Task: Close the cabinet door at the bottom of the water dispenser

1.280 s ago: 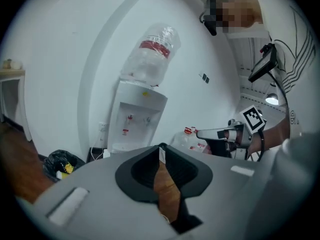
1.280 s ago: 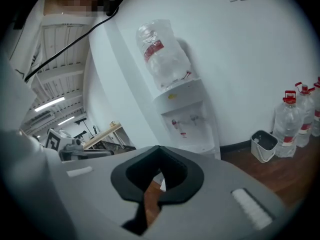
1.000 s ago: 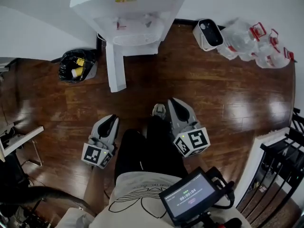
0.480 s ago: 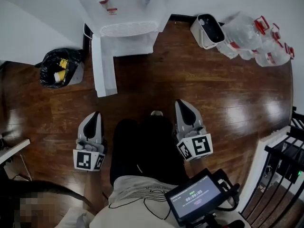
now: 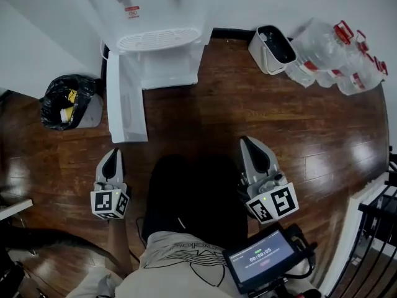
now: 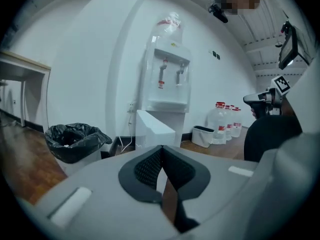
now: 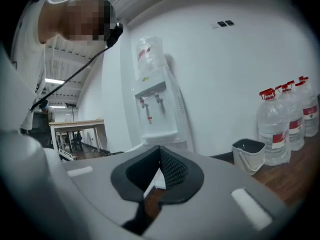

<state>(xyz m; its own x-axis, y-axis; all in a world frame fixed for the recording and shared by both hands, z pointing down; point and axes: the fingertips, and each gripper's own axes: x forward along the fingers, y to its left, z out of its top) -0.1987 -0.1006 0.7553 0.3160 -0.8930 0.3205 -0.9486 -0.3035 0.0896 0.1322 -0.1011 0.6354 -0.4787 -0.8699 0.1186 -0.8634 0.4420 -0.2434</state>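
Note:
The white water dispenser (image 5: 155, 17) stands against the back wall. Its bottom cabinet door (image 5: 126, 101) is swung open and sticks out over the wooden floor toward me. My left gripper (image 5: 111, 153) hovers just in front of the door's free edge, not touching it, jaws shut and empty. My right gripper (image 5: 247, 142) is further right, away from the dispenser, also shut and empty. The left gripper view shows the closed jaw tips (image 6: 161, 148) pointing at the open door (image 6: 155, 128) below the dispenser (image 6: 170, 79). In the right gripper view, the dispenser (image 7: 157, 109) rises behind the closed tips (image 7: 160, 148).
A bin with a black bag (image 5: 65, 101) sits left of the dispenser. A white bucket (image 5: 273, 45) and several large water bottles (image 5: 338, 58) line the wall at the right. A black railing (image 5: 378, 228) runs along the right edge. My legs (image 5: 186, 197) stand between the grippers.
Both grippers have spread apart: the left moved left into line with the open door, the right moved right and nearer to me. The dispenser has shifted left in view.

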